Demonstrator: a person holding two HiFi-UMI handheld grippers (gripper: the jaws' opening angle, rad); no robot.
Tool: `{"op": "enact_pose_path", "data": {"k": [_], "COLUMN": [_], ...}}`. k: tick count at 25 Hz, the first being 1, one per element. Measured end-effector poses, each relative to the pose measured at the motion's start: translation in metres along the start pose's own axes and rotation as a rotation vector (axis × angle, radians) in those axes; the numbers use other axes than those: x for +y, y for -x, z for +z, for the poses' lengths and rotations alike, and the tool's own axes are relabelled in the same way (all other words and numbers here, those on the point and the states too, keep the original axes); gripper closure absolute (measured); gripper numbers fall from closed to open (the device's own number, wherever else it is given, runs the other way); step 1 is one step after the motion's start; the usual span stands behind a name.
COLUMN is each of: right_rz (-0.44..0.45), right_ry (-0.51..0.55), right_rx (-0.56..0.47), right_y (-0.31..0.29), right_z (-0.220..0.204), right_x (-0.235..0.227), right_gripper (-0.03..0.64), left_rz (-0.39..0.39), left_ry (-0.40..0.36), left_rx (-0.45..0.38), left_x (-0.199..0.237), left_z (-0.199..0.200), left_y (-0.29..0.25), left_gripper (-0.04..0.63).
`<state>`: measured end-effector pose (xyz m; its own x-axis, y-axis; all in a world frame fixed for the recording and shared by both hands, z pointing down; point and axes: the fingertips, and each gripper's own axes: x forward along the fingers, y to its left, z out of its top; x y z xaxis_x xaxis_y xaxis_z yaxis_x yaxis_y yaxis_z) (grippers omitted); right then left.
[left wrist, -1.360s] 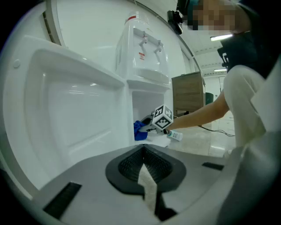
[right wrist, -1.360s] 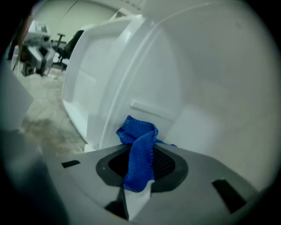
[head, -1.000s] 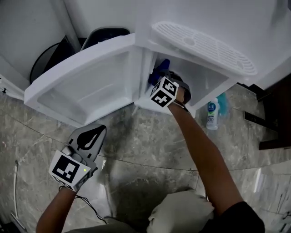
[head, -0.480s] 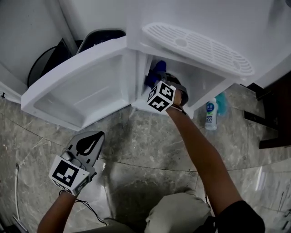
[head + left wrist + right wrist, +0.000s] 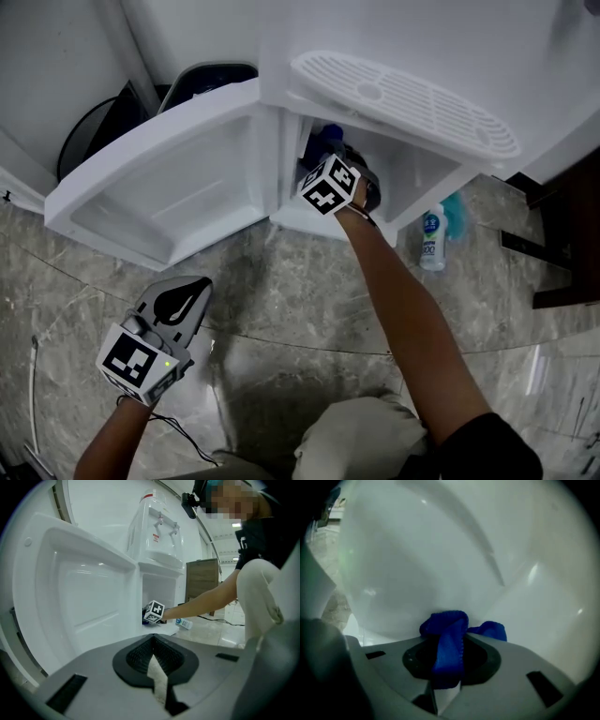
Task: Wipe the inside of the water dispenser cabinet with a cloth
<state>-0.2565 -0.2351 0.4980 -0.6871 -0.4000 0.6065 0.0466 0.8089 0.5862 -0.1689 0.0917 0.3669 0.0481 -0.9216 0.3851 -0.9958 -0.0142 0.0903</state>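
My left gripper [image 5: 186,295] hangs over the floor [image 5: 300,305], pressed together and empty, near the open door [image 5: 159,187]. My right gripper [image 5: 448,677] is inside the cabinet [image 5: 422,173], pinching the blue cloth [image 5: 449,637] close to its white wall.

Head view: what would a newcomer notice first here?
The white water dispenser cabinet stands with its white door swung wide open at the left. The right gripper reaches inside, jaws clamped on a bright blue cloth close to the white inner wall. The left gripper hangs shut over the grey marble floor.
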Motion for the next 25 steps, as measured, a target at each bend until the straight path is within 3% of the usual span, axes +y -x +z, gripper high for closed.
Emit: {"op": "enact_pose_path", "data": {"k": [5,8,16,19,25], "right_rz": [-0.161,-0.253,-0.419,-0.432,-0.43], "right_ry": [-0.219,-0.311,-0.398,-0.421,-0.428], "right_rx": [-0.19,-0.369,-0.806,-0.86,-0.852], "right_y": [0.048,0.087,0.18,0.19,0.184], "right_z": [0.008,0.037,0.124,0.13,0.129], "right_x": [-0.027,-0.053,-0.101,-0.105,-0.11], "right_gripper": [0.537,0.537,0.537,0.537,0.537], "left_rz": [-0.023,-0.035,-0.049,-0.04,-0.038], "left_ry": [-0.011,-0.01,-0.021,-0.021,-0.018], "left_rx": [0.016,0.027,0.028,0.026,0.032], "left_x": [-0.005,-0.008,-0.013,-0.011,-0.011], "left_z": [-0.006,-0.011,-0.007,-0.005,-0.008], "left_y": [-0.003,-0.005,-0.006,-0.005,-0.004], "left_gripper": [0.588,0.588,0.588,0.588,0.588]}}
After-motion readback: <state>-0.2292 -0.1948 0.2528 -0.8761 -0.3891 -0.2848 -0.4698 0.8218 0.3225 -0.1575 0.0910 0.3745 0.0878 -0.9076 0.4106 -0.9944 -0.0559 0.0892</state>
